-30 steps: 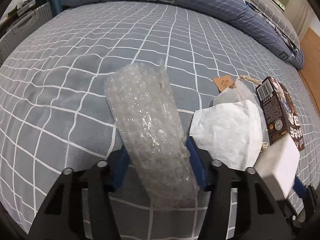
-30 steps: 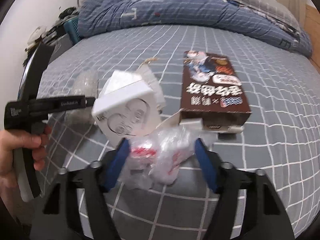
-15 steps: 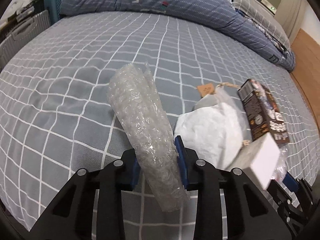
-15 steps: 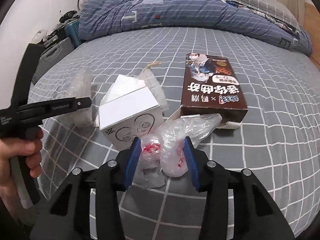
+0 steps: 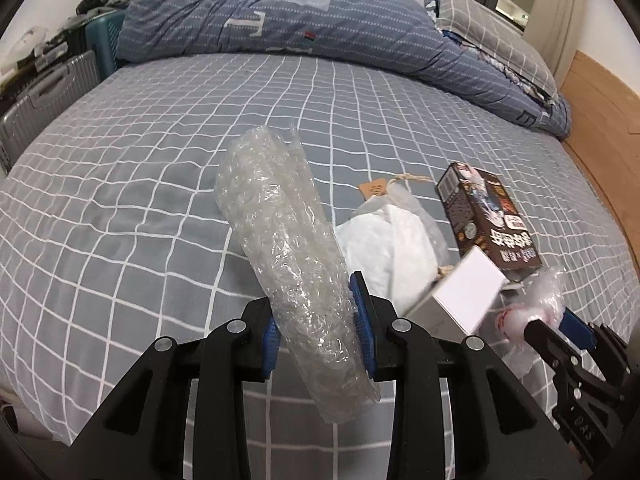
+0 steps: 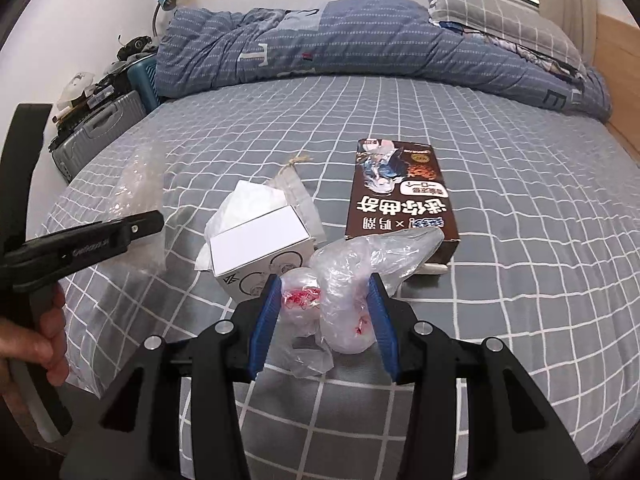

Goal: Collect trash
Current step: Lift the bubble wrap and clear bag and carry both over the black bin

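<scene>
While the grey bedsheet (image 5: 160, 208) with its white grid is lying smooth across the mattress, the left gripper (image 5: 318, 330) is pinching a roll of bubble wrap (image 5: 288, 248) between its blue pads, the jaws having just been closing on it. The right gripper (image 6: 324, 316) is squeezing a crumpled clear plastic bag (image 6: 344, 280) with red print, its jaws also having just been closing around it. Lying on the sheet just beyond are a small white box (image 6: 260, 252), a white paper wrapper (image 5: 388, 248) with a string tag, and a brown carton (image 6: 404, 196). A rumpled blue duvet (image 6: 320, 44) is bunching along the far side of the bed, with a checked pillow (image 6: 504, 12) at its right end. Suitcases (image 6: 100, 132) are standing against the white wall to the left, and wooden panelling (image 5: 600, 104) is running along the right.
</scene>
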### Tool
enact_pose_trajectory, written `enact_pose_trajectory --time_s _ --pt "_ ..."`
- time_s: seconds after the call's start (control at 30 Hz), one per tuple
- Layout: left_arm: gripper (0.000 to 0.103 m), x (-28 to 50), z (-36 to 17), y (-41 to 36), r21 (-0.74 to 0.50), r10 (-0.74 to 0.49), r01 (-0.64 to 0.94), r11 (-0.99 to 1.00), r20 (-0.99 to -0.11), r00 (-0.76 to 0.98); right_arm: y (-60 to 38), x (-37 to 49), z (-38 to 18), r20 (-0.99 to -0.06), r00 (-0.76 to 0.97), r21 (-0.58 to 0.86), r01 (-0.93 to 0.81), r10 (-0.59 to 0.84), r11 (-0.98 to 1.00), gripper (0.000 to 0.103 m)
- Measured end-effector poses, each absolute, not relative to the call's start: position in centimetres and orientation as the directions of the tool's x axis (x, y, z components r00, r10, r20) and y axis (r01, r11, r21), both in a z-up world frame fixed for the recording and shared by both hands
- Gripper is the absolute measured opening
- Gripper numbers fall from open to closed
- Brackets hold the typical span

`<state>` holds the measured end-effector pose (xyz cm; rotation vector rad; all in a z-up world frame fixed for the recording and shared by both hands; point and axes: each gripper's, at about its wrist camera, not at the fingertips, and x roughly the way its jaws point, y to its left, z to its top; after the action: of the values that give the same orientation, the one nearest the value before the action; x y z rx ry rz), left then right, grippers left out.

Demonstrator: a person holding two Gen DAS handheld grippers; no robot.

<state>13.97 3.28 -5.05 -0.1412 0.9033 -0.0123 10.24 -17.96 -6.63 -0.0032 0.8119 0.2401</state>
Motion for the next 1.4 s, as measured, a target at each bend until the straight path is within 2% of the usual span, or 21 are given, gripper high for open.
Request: enact_pose_trajectory --time_s 0.93,1.4 --pt "0.031 3.9 -6.3 0.8 -0.105 -0.092 0.014 0.994 -0.788 0.609 -18.3 3.1 -5.3 -0.694 0.693 0.084 -0.188 0.193 0.978 0.043" --pt "0.032 -0.8 -5.5 0.7 -0.159 -0.143 0.029 0.987 -0.772 0.619 -17.9 -0.1 -4.8 -0.690 0.695 0.097 -0.186 0.200 0.978 0.043"
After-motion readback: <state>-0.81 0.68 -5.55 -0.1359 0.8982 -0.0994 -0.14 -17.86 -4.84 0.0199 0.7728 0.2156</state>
